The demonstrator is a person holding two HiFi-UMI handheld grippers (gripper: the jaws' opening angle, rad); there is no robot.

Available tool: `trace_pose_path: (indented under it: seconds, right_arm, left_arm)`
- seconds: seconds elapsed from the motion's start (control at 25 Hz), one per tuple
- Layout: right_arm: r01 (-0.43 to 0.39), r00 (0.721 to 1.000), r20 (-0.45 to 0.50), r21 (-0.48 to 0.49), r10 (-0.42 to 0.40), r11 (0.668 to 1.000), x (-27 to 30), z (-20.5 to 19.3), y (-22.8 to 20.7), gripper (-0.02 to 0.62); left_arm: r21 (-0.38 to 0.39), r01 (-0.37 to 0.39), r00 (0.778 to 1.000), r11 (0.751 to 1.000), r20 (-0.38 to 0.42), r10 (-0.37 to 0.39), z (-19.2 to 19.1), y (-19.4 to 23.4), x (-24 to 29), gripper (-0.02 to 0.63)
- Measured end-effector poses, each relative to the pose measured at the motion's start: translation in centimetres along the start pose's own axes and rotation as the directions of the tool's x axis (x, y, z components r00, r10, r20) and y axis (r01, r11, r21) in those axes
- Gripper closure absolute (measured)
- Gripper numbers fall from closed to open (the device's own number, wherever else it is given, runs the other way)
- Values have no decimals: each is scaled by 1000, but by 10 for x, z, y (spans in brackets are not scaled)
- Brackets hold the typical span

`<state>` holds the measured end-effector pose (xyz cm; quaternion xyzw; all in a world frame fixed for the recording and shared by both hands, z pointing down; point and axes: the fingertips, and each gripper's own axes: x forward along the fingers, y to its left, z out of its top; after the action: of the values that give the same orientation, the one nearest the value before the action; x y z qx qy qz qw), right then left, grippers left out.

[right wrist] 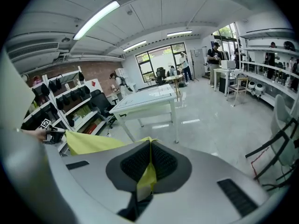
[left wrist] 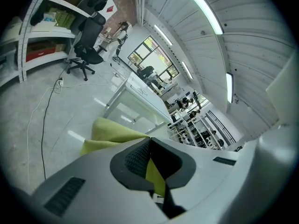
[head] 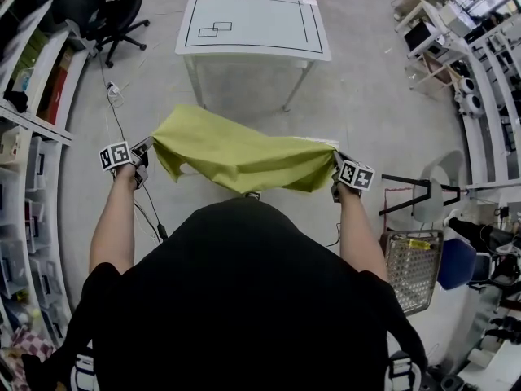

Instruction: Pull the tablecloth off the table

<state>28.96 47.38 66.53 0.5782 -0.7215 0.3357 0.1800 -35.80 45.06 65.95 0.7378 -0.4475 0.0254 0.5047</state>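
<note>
Nearest the head camera: the person's black-clad torso (head: 244,316) is filling the lower frame, with both bare forearms reaching forward.

Left gripper (head: 145,151): its fingers (left wrist: 133,160) are clenching on one corner of the yellow-green tablecloth (head: 244,153). A strip of the fabric is showing pinched between the dark ribbed pads, and the rest is trailing out ahead of them.

Right gripper (head: 335,169): its fingers (right wrist: 135,162) are likewise clamping the opposite corner. A fold of cloth is running down the seam between the pads and hanging out below them.

Tablecloth: it is hanging in the air between the two grippers, stretched roughly side to side in front of the torso. Its middle is sagging and creasing, and its lower edge is drooping above the grey floor (head: 366,112). It is touching neither the floor nor the surface.

Beyond the cloth: the white surface (head: 252,47) is standing bare, well apart from the cloth, with black outline markings drawn on its top.

To the person's left, shelving (head: 32,137) is running along the wall, and a black cable (head: 114,108) is lying on the floor. A black office chair (head: 114,15) is standing near the far left corner of the surface. At lower right, a wire basket (head: 411,271) is sitting near the right forearm.
</note>
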Motion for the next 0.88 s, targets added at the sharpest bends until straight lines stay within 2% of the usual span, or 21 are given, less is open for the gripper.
trace_pose_path:
  seconds: [0.4,0.72,0.88]
  right_arm:
    - [17,1000,13,21,-17,1000,-12,-14,7,571]
    - [20,1000,21,15,-21,1000,-16,-10,14,571]
    - [27,999,41,20,-28,999,-23,-1,9,571]
  left_arm:
    - [1,4,1000,1000,-14,-4,-8,7,-10,583]
    - [-42,55,998,998,35,-54,11,0,-12,583]
    - [-36,71,995,997,67,-69,26,-7,-14,583]
